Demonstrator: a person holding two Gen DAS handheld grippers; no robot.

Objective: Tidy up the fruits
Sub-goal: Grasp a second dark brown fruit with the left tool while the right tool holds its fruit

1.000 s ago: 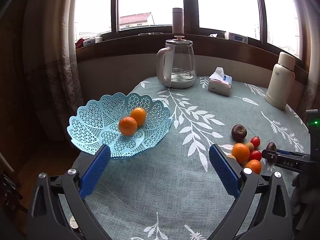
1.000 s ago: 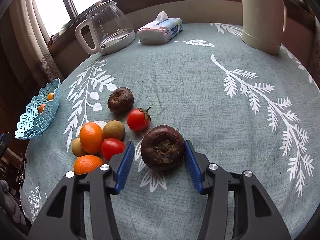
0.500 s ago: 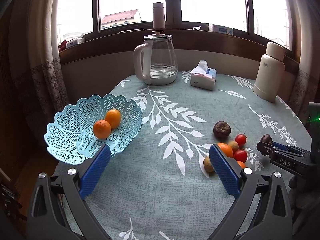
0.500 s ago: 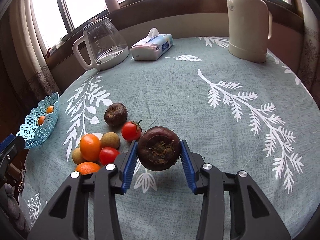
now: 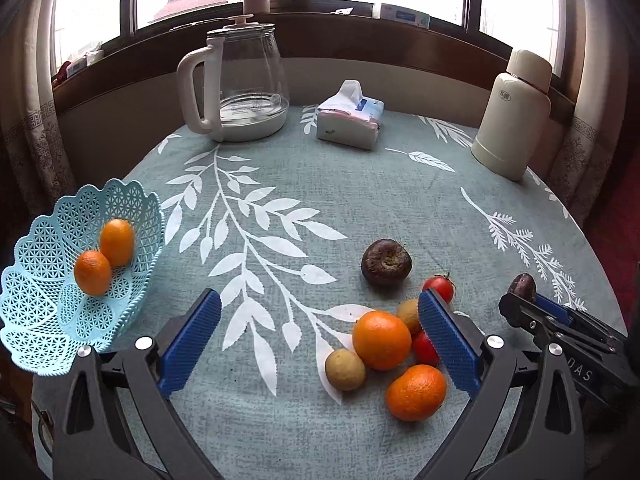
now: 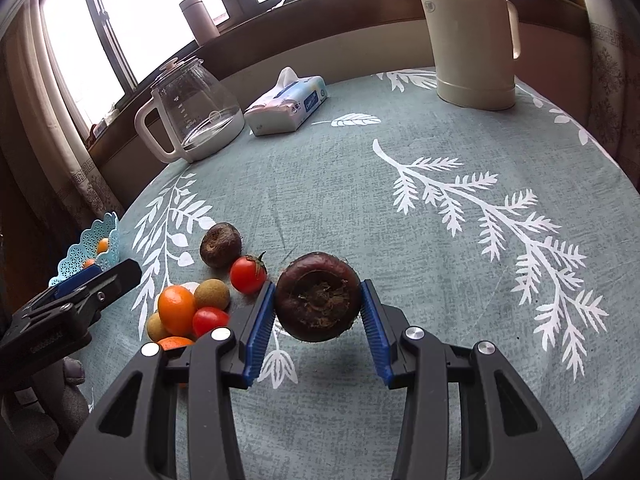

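1. Fruits from my left wrist: two oranges (image 5: 104, 256) sit in the blue basket (image 5: 48, 320), and a loose pile (image 5: 384, 340) lies on the tablecloth (image 5: 320, 200). My left gripper (image 5: 320, 336) hangs spread wide, holding nothing.
2. From my right wrist: my right gripper (image 6: 318, 312) pinches a dark round fruit (image 6: 318, 296) just above the cloth, beside a cherry tomato (image 6: 248, 274).

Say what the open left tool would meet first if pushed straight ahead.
Probably bare teal leaf-print tablecloth; further on, the glass kettle or tissue pack, though depth is unclear.
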